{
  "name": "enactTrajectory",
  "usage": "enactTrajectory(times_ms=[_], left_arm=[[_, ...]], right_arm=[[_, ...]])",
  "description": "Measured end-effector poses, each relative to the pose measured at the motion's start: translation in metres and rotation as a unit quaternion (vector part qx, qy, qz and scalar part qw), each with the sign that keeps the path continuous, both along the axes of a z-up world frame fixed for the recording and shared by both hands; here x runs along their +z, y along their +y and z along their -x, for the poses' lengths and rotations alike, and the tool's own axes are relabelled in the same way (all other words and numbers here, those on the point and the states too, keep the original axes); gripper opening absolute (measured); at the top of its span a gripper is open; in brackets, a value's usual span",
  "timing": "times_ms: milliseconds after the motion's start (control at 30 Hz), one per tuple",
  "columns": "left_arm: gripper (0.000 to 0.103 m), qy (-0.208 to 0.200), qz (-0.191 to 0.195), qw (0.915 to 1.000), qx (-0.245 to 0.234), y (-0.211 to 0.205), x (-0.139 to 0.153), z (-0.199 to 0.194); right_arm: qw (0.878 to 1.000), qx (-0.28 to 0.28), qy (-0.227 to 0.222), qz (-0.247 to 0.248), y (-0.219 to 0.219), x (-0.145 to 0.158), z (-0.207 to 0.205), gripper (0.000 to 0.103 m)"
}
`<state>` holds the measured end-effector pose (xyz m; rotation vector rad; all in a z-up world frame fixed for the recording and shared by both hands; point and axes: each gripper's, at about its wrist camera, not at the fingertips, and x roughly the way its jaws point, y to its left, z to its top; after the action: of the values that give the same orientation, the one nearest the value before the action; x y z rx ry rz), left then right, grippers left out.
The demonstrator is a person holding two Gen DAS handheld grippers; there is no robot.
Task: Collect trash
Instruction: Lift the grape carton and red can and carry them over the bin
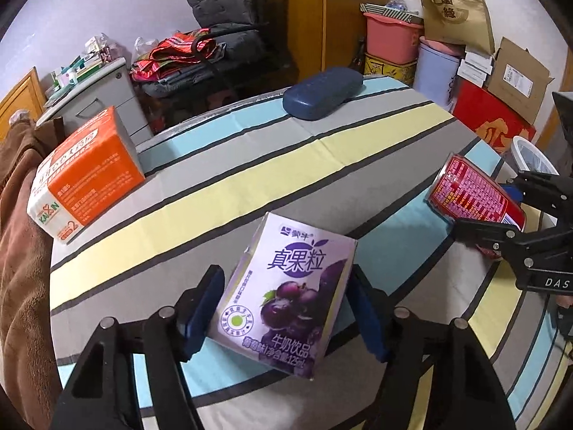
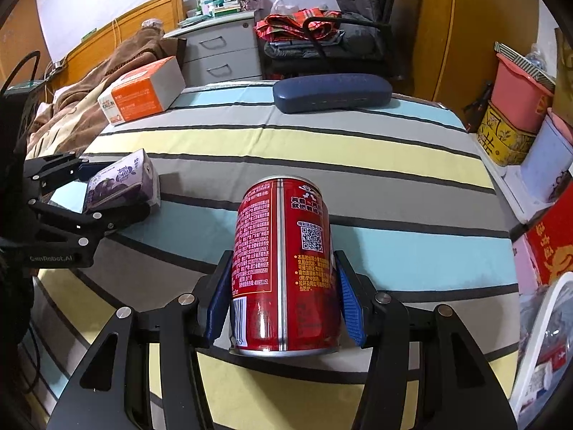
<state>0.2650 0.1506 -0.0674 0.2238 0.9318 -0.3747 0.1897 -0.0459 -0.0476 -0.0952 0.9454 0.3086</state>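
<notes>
One purple drink carton sits between the pads of the left tool, gripped above the striped bench. One red can is clamped in the right tool. One orange box and one blue case lie along the far edge.

Cut off at the right edge of the left wrist view: the right gripper, its body out of frame, its fingers hiding part of the red can. Too small to read in the right wrist view: the fine print on that can, and hidden behind the left gripper the near end of the purple carton. Clipped by the right edge there, contents blurred: the white bin.
</notes>
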Motion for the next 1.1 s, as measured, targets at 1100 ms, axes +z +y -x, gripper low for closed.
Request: enactTrajectory(times_ms=[1100], left_arm=[[0.068, -0.043, 0.044, 0.9981, -0.007, -0.086, 0.051, 0.083]], right_arm=[[0.994, -0.064, -0.085, -0.021, -0.069, 0.043, 0.06, 0.054]])
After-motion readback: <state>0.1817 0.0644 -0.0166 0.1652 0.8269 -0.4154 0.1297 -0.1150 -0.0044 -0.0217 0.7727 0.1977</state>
